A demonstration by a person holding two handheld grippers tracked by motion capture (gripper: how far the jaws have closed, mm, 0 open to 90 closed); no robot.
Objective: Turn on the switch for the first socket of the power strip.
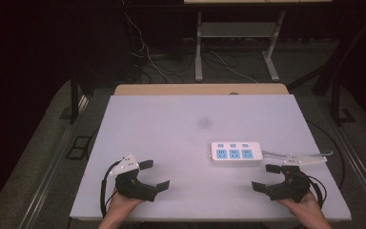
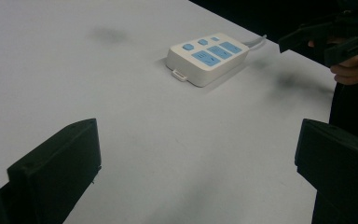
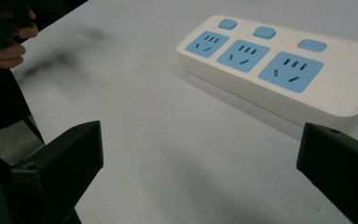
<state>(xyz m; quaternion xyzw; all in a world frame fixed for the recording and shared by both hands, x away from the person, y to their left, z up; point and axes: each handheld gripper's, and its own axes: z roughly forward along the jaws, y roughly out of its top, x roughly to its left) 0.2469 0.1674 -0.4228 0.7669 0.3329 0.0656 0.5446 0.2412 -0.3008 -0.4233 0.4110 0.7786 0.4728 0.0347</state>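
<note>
A white power strip (image 1: 236, 153) with three blue sockets and three blue switches lies on the right half of the white table top (image 1: 171, 129); its pale cable runs off to the right. It also shows in the left gripper view, power strip (image 2: 208, 57), and close up as the power strip (image 3: 279, 63) in the right gripper view. My left gripper (image 1: 154, 175) rests open near the front left edge, nothing between its jaws. My right gripper (image 1: 266, 177) stands open just in front of the strip's right end, apart from it. Far off, the right gripper (image 2: 328, 39) appears in the left gripper view.
A faint dark smudge (image 1: 204, 122) marks the table's middle. A wooden edge (image 1: 200, 89) runs along the back of the table. Beyond it stand a metal table frame (image 1: 236, 45) and loose cables on the floor.
</note>
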